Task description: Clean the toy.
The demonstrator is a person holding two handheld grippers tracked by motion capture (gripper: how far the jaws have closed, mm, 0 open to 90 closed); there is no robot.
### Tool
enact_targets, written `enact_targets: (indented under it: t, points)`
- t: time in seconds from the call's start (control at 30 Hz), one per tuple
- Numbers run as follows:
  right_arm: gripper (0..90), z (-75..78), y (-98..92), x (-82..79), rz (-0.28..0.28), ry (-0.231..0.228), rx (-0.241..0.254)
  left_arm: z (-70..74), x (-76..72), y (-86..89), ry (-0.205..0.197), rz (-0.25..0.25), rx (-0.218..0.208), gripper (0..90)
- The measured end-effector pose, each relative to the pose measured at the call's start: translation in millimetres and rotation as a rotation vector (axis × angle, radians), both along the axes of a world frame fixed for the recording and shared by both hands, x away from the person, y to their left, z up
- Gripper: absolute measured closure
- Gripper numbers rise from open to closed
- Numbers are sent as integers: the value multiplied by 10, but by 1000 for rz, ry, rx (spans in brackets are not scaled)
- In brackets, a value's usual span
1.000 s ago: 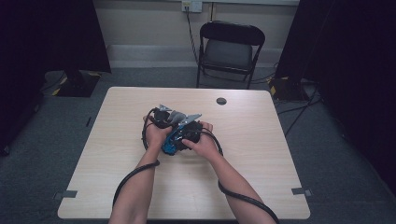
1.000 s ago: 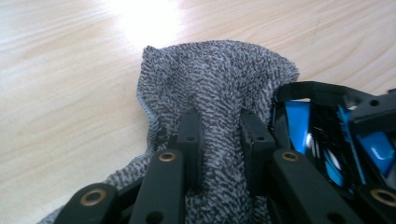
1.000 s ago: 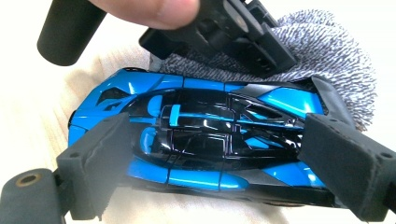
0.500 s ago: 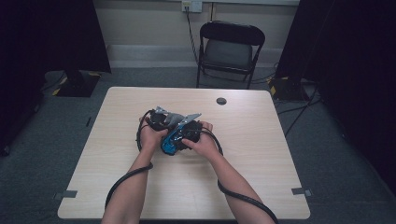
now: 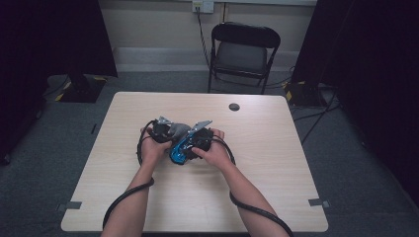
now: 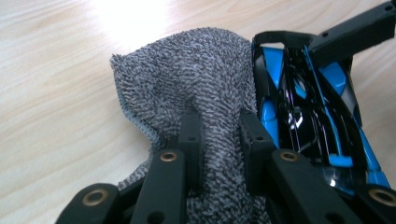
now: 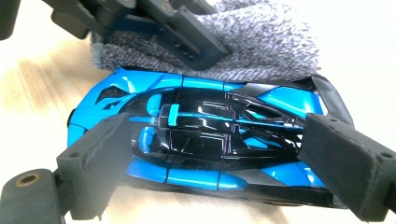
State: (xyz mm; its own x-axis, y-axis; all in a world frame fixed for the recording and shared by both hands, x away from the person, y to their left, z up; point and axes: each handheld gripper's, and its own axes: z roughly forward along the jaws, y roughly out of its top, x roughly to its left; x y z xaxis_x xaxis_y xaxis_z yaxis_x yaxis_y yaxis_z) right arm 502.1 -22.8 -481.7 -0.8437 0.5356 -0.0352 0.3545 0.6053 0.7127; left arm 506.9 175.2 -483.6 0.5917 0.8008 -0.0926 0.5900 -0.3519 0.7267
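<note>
A blue and black toy car (image 7: 201, 126) lies on the wooden table (image 5: 276, 163), and my right gripper (image 7: 219, 158) is shut on it, one pad at its nose and one at its tail. My left gripper (image 6: 218, 121) is shut on a bunched grey terry cloth (image 6: 187, 70). The cloth presses against the car's side (image 6: 303, 107). From above, both hands meet near the table's middle, with the left gripper (image 5: 163, 129) and the cloth (image 5: 179, 131) just left of the right gripper (image 5: 197, 138) and the car (image 5: 178, 150).
A small black round disc (image 5: 234, 106) lies near the table's far edge. A black folding chair (image 5: 242, 54) stands behind the table. Cables trail from both grippers along the forearms to the near edge.
My left hand has slid a little to the left with the cloth in its jaws, rubbing along the car. The right hand and the car have stayed put.
</note>
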Motion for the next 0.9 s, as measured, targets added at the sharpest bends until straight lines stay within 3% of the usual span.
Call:
enact_targets:
  t: [0.63, 0.9]
  points:
    - [90, -2, 16, -20, 2, -3, 2, 7, -340, 215, 27, 77, -57, 743]
    - [90, 0, 26, -33, 2, -3, -2, 5, -467, 293, 36, 84, -78, 743]
